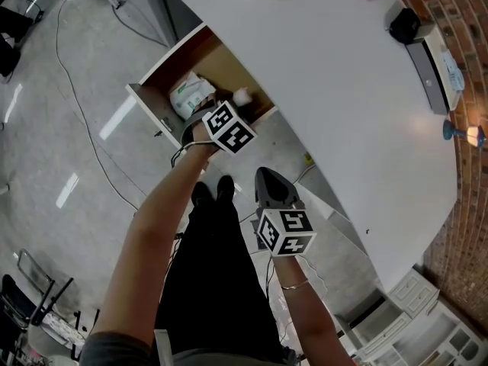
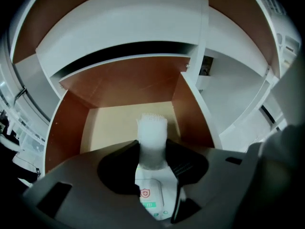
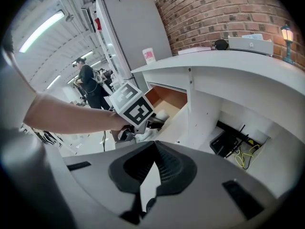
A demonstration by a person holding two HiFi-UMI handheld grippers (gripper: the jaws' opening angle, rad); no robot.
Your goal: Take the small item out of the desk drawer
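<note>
Drawer [image 1: 149, 110] pulled out from under the curved edge of a white desk [image 1: 328, 75], its brown walls and pale floor open to the room above. The left gripper [image 1: 232, 104] reaches down into that open top, its jaws set apart by the width of a small white item [image 1: 242, 95] and pressing it on both sides. In the left gripper view the small white item [image 2: 152, 132] stands upright between the dark pads, its bristly top clear of the gripper [image 2: 152, 149]. It sits nearer the drawer's right wall [image 2: 190, 109] than the left, touching neither. Bare drawer floor lies behind it and to its left. A white packet [image 2: 151, 197] with a red shield mark lies below the jaws at the near end of the drawer; the head view shows the same packet [image 1: 191, 94] just beside the gripper. The desk's underside overhangs only the drawer's far end.

The right gripper [image 1: 268, 178] hangs well apart, in the open space between the person's black trousers [image 1: 213, 273] and the desk edge. Its jaws [image 3: 152, 151] meet at the tips with nothing between them. Grey floor [image 1: 76, 143], crossed by thin cables, lies open to the drawer's left.
</note>
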